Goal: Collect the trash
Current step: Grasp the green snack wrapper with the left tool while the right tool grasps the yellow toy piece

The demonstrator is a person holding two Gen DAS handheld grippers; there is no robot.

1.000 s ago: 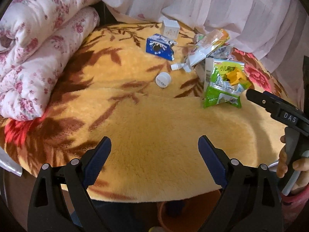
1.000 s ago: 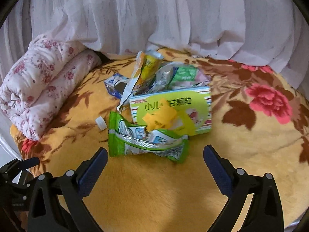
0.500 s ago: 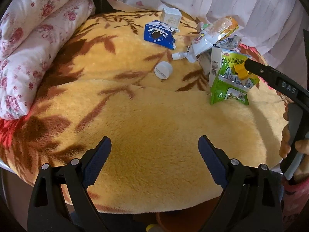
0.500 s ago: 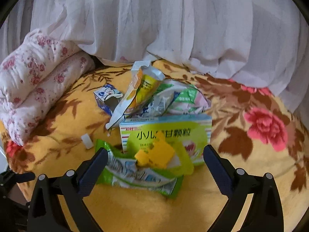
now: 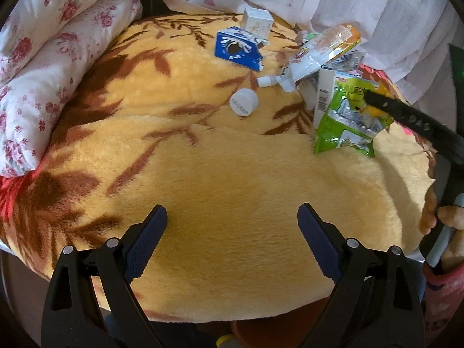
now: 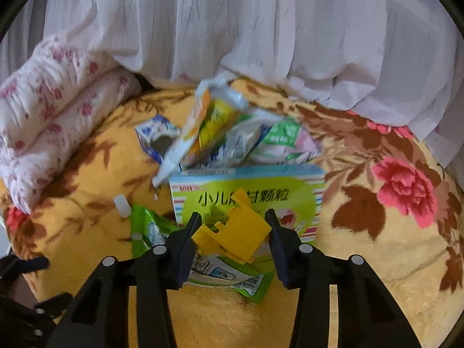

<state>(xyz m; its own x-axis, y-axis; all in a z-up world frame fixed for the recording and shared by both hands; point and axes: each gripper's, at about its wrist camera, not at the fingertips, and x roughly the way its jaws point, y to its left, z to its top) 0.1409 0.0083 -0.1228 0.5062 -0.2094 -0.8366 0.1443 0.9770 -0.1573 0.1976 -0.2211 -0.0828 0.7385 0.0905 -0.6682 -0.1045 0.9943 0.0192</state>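
Yellow plastic piece [image 6: 232, 233], long axis tilted up-right, betw. just-closing right gripper [image 6: 232, 224] pads, prob. pinched.

A home bedroom: a plush floral blanket [image 5: 232, 174] on a bed, a rolled quilt [image 5: 58, 66], and pale curtains [image 6: 261, 29].

The trash lies in a loose pile on a yellow blanket [image 5: 232, 174]. A yellow plastic piece [image 6: 232, 232] rests on a green wrapper [image 6: 150, 229], in front of a green and white box [image 6: 290, 185] that stands on its long side. Behind it an orange and white pouch [image 6: 203, 124] leans tilted. A torn blue carton [image 5: 236, 47] and a white cap [image 5: 243, 103] lie apart, to the left.
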